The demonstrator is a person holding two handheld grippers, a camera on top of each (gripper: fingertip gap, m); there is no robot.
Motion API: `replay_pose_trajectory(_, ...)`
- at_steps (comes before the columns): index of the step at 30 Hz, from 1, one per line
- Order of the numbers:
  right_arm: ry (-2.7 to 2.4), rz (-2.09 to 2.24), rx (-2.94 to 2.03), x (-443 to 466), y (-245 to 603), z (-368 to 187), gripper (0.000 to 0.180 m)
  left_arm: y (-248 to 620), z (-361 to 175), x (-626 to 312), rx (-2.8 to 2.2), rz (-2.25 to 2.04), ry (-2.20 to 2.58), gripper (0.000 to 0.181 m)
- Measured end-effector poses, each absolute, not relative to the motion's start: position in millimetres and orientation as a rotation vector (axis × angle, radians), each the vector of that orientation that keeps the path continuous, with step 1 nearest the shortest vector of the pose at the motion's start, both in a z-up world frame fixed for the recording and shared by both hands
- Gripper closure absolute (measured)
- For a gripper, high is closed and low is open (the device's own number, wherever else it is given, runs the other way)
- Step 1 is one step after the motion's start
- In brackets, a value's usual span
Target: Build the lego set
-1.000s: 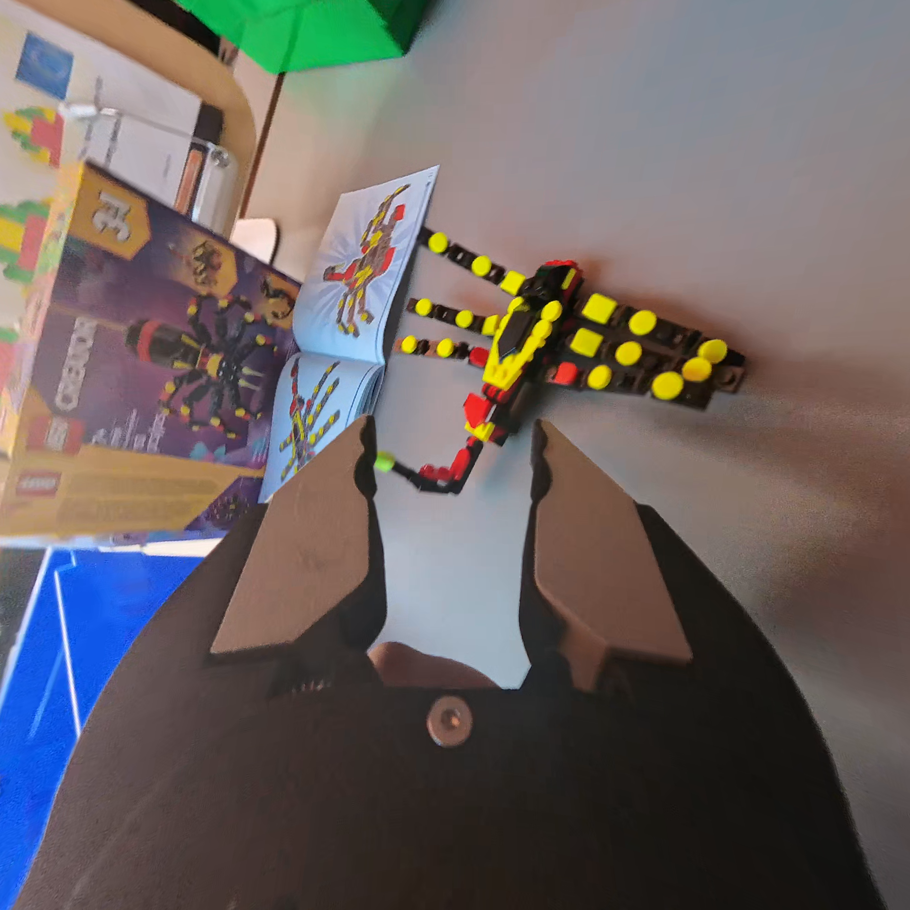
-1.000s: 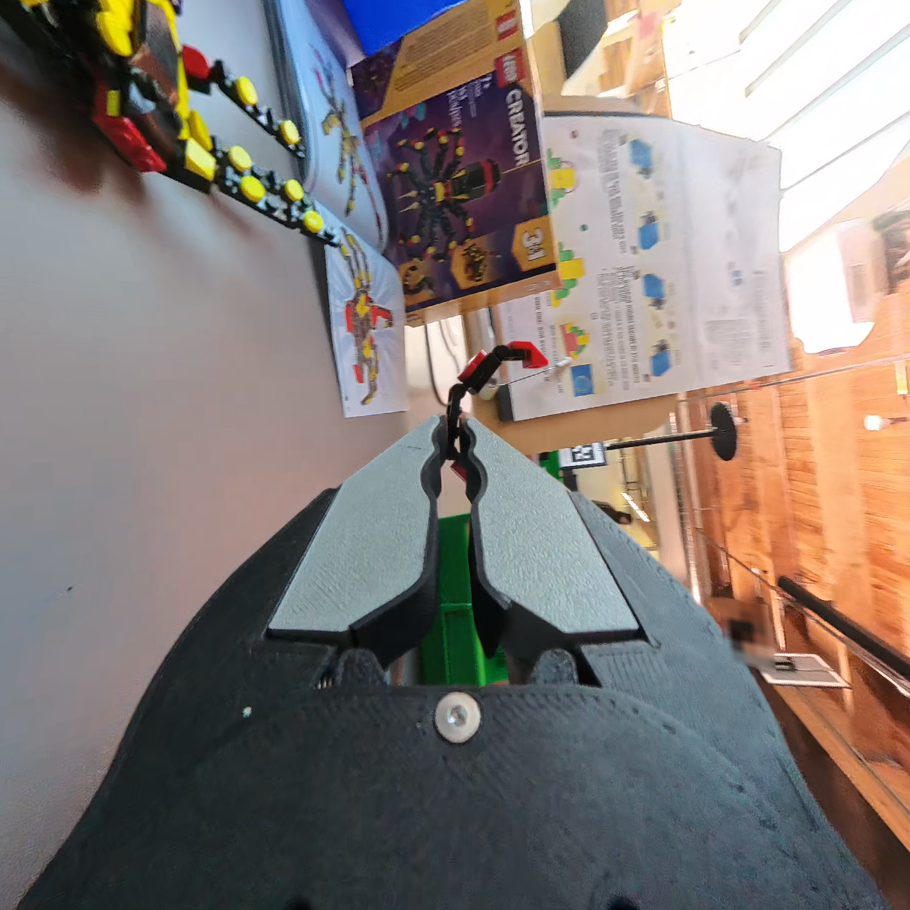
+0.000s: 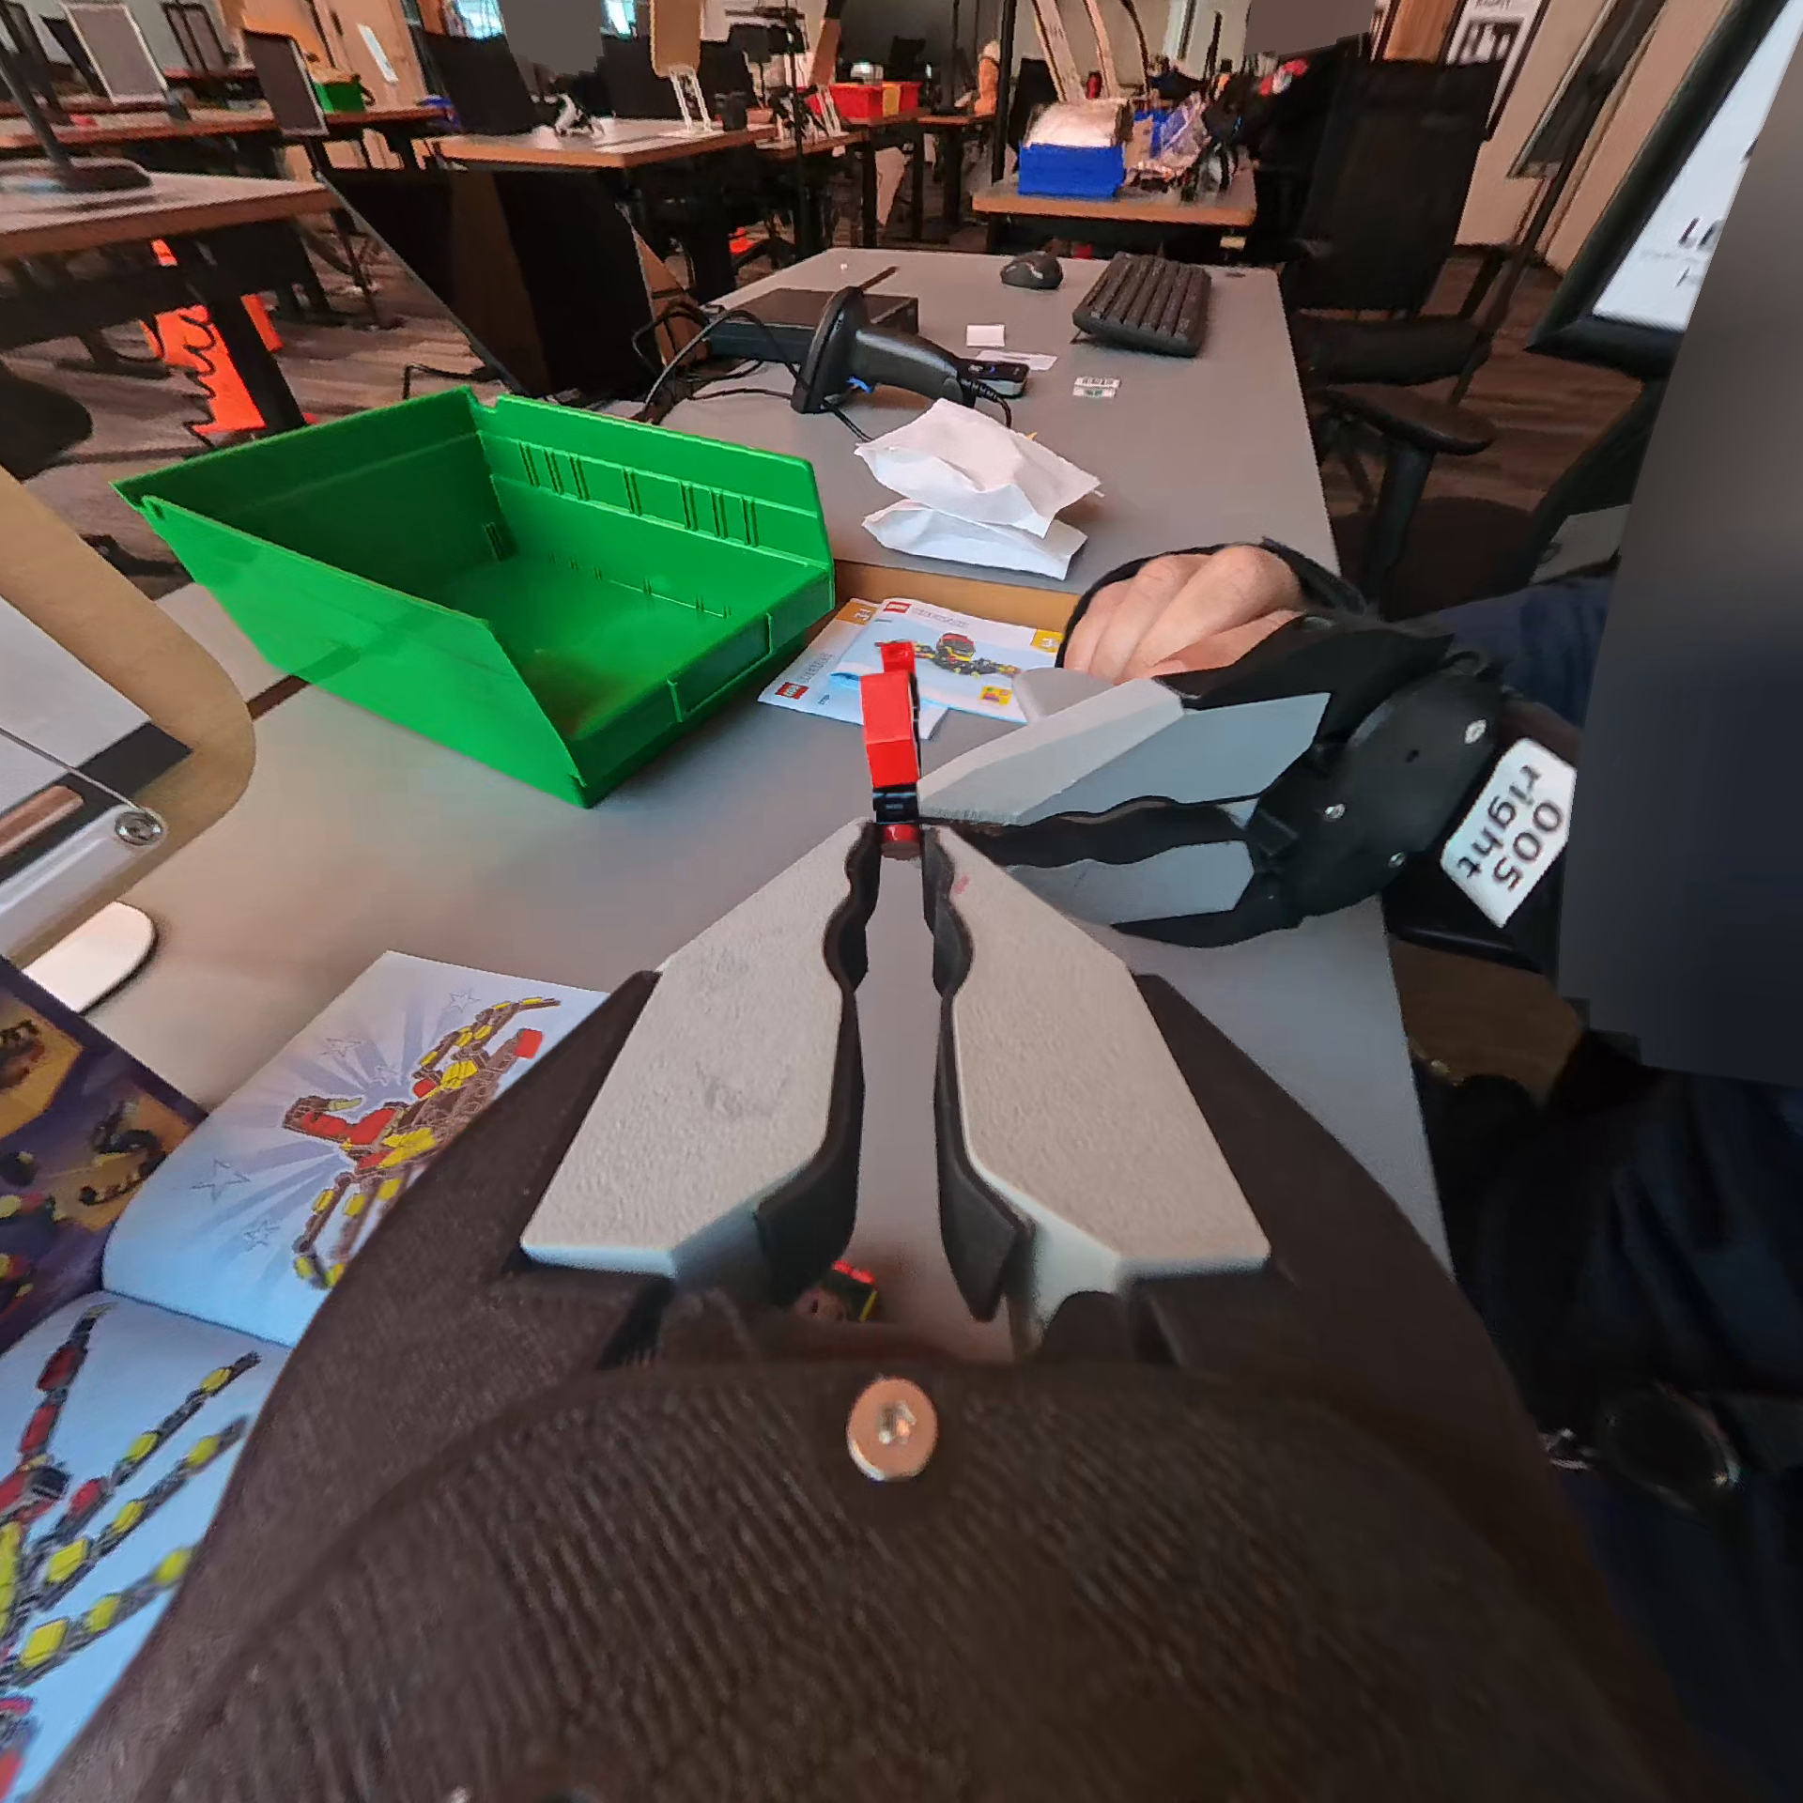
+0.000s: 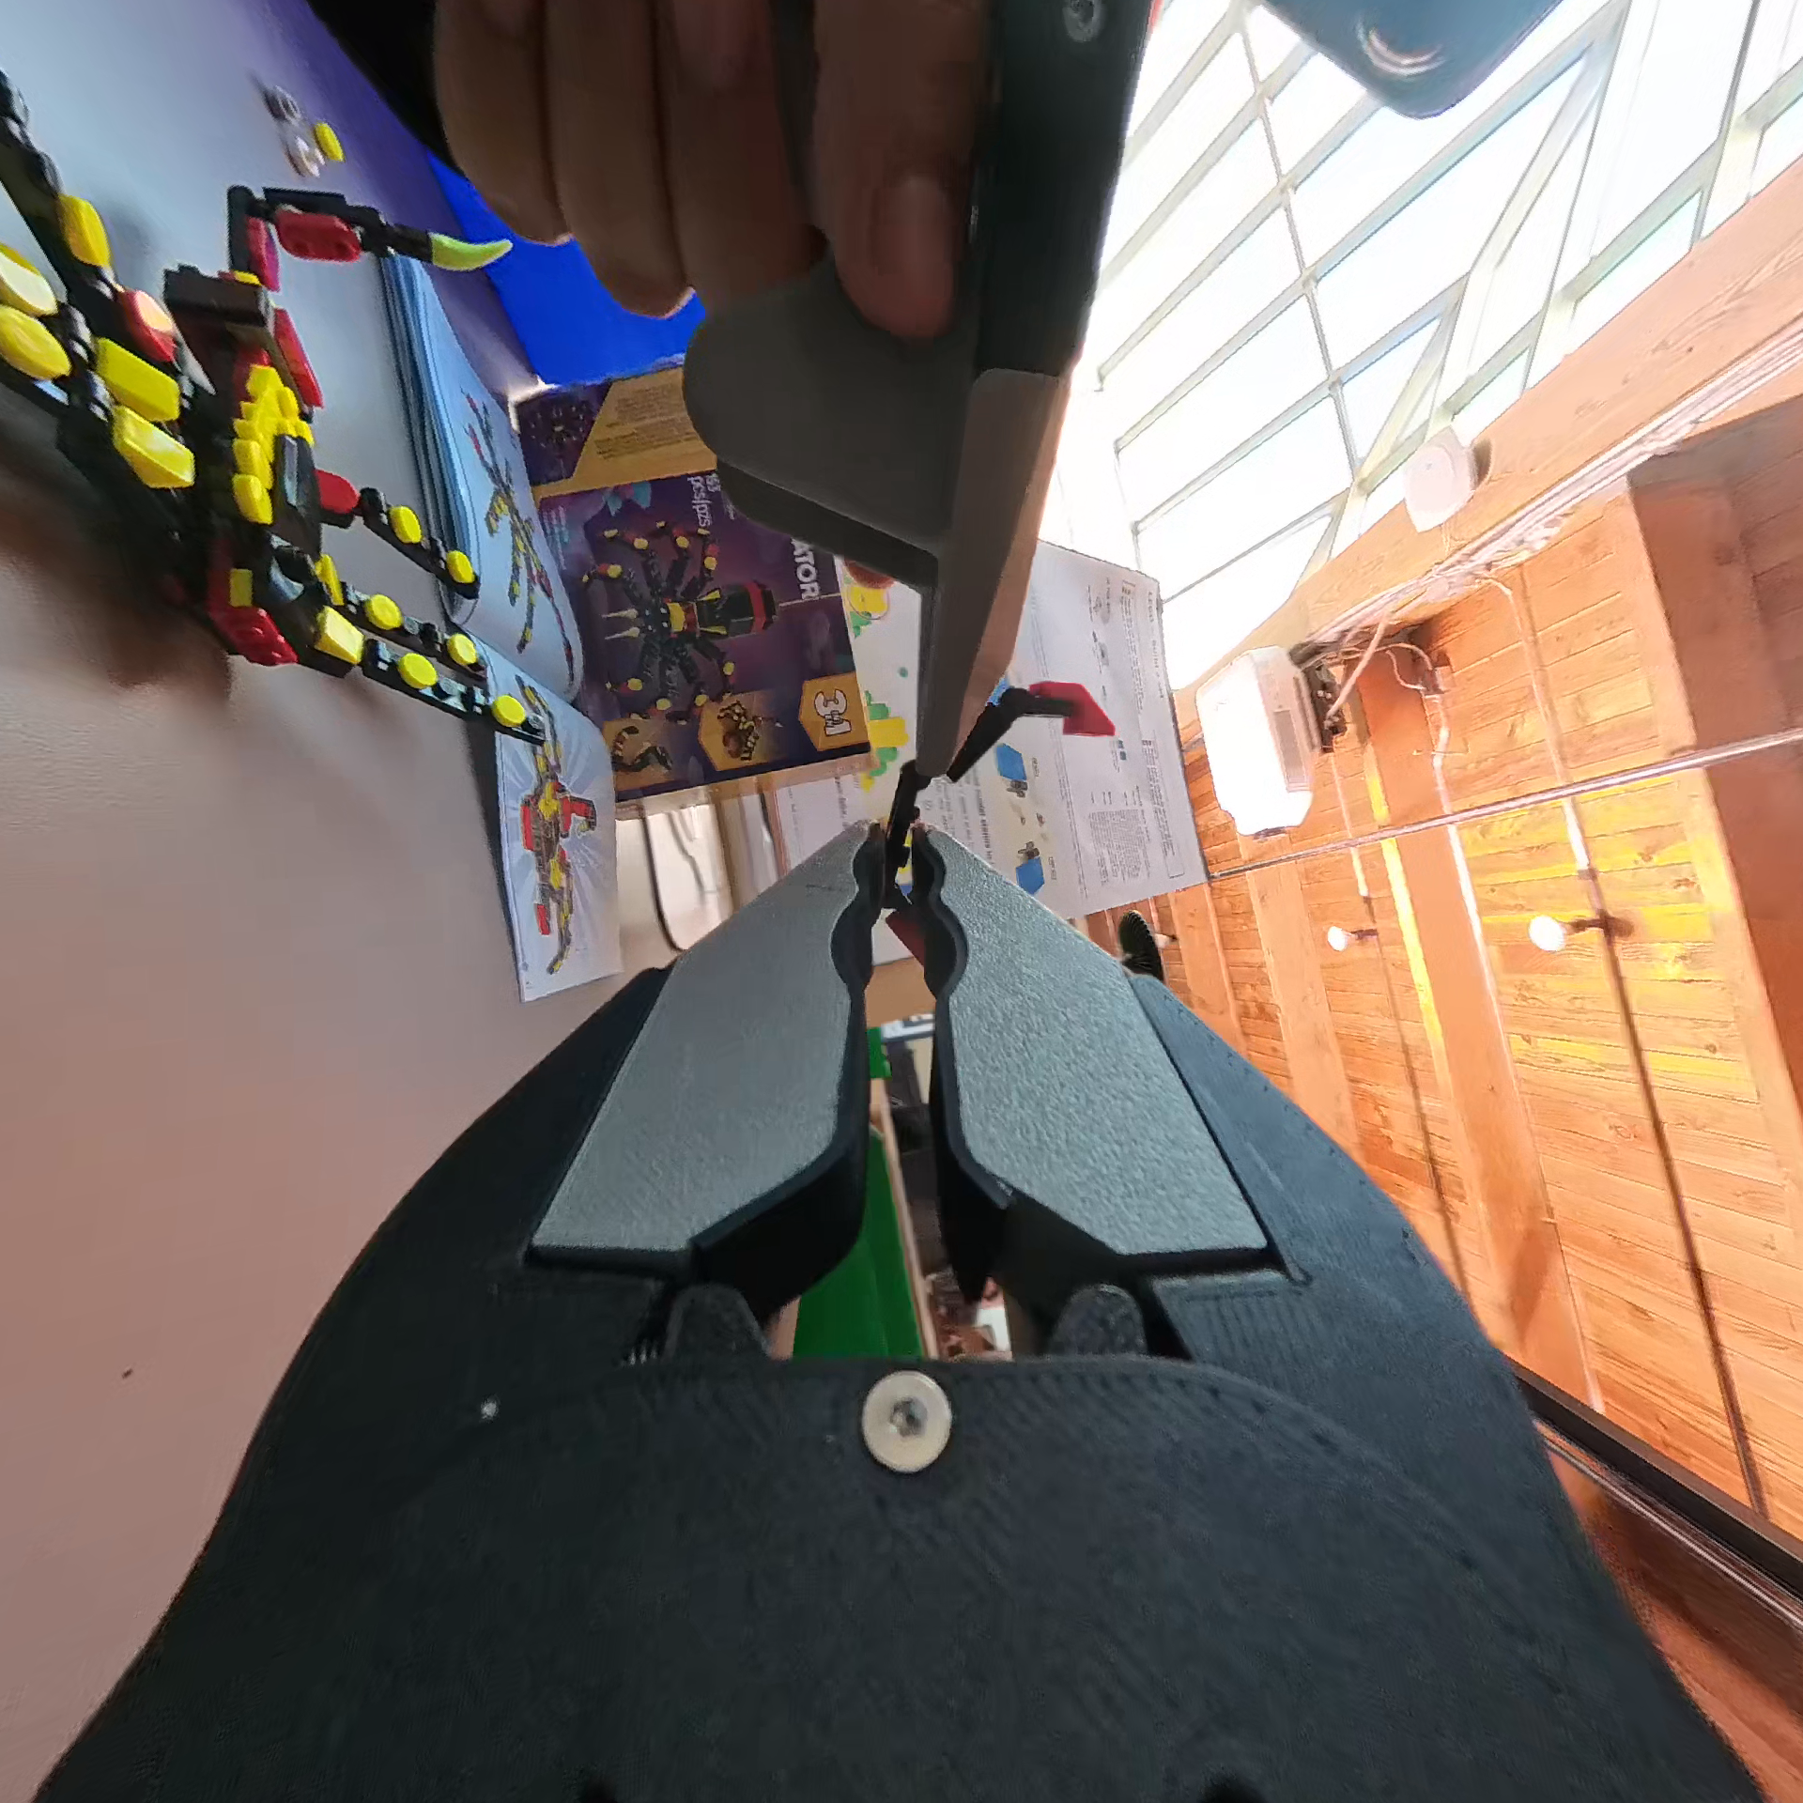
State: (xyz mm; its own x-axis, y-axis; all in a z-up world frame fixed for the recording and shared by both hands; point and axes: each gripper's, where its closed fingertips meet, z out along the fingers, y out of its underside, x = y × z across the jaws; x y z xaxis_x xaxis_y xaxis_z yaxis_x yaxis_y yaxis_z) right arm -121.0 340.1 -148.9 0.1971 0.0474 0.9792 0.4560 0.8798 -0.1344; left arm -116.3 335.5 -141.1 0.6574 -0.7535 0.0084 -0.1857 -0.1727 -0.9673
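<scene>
Left wrist view: left gripper (image 3: 896, 847) fingers nearly closed, pinching the lower end of a red-and-black lego leg piece (image 3: 890, 720); right gripper (image 3: 932, 818) tips meet it from the right, clamped on the same piece. Green bin (image 3: 507, 585) sits behind-left of the piece, small booklet (image 3: 937, 656) just behind it. Right wrist view: partly built scorpion model (image 4: 195, 429) lies on the table well left of the piece.

Bin (image 3: 546, 585) on tabletop (image 3: 410, 859) at left; booklet (image 3: 937, 663) just right of it; paper bags (image 3: 976, 488) behind; keyboard (image 3: 1141, 302) farther back.
</scene>
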Motion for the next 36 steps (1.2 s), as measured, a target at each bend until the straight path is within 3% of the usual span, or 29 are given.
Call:
replay_pose_trajectory(5, -1.584, 0.210, -0.575, -126.7, 311.0, -175.1, 0.158, 336.4, -154.3, -128.6, -1.642, -0.237, 1.037, 0.176)
replay_pose_trajectory(11, -1.577, 0.536, -0.813, -120.1, 324.4, -161.5, 0.162, 324.9, -165.2, -132.4, -1.410, 0.117, 1.336, 0.176)
replay_pose_trajectory(14, -1.654, 0.520, -0.856, -123.2, 325.8, -176.7, 0.155, 316.1, -166.7, -123.4, -1.357, 0.076, 1.379, 0.176)
replay_pose_trajectory(26, -1.700, 0.417, -0.794, -124.5, 321.3, -185.7, 0.175, 313.7, -177.0, -113.5, -1.308, 0.115, 1.483, 0.176)
replay_pose_trajectory(36, -1.701, 0.371, -0.772, -125.8, 320.6, -187.3, 0.176, 313.5, -178.7, -112.9, -1.315, 0.105, 1.480, 0.176)
